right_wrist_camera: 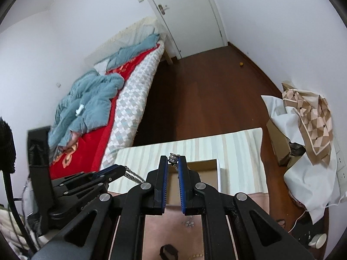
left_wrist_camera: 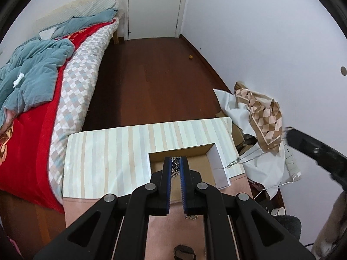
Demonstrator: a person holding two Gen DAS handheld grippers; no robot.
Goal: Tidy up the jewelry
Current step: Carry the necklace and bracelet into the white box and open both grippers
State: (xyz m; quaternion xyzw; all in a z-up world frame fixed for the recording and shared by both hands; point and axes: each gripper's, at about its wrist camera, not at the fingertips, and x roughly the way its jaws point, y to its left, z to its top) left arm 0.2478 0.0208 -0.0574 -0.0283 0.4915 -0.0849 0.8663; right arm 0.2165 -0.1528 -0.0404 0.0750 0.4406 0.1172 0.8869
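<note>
My left gripper (left_wrist_camera: 176, 159) is shut on a silver chain piece (left_wrist_camera: 175, 166) and holds it over the open cardboard box (left_wrist_camera: 196, 164). It also shows in the right wrist view (right_wrist_camera: 121, 170), with chain links (right_wrist_camera: 133, 176) hanging from its tips. My right gripper (right_wrist_camera: 173, 159) is shut on a silver beaded bracelet (right_wrist_camera: 174, 157), its thin chain dangling over the same box (right_wrist_camera: 201, 173). In the left wrist view the right gripper's body (left_wrist_camera: 314, 149) is at the right, with a thin chain (left_wrist_camera: 236, 162) trailing from it. Its jaws are out of sight there.
A striped cloth (left_wrist_camera: 108, 151) and a pink mat (left_wrist_camera: 173, 234) cover the table. A small cluster of jewelry (right_wrist_camera: 188, 223) and a dark ring (right_wrist_camera: 169, 251) lie on the mat. A bed (left_wrist_camera: 43, 86) is left; a fabric pile (left_wrist_camera: 256, 112) is right.
</note>
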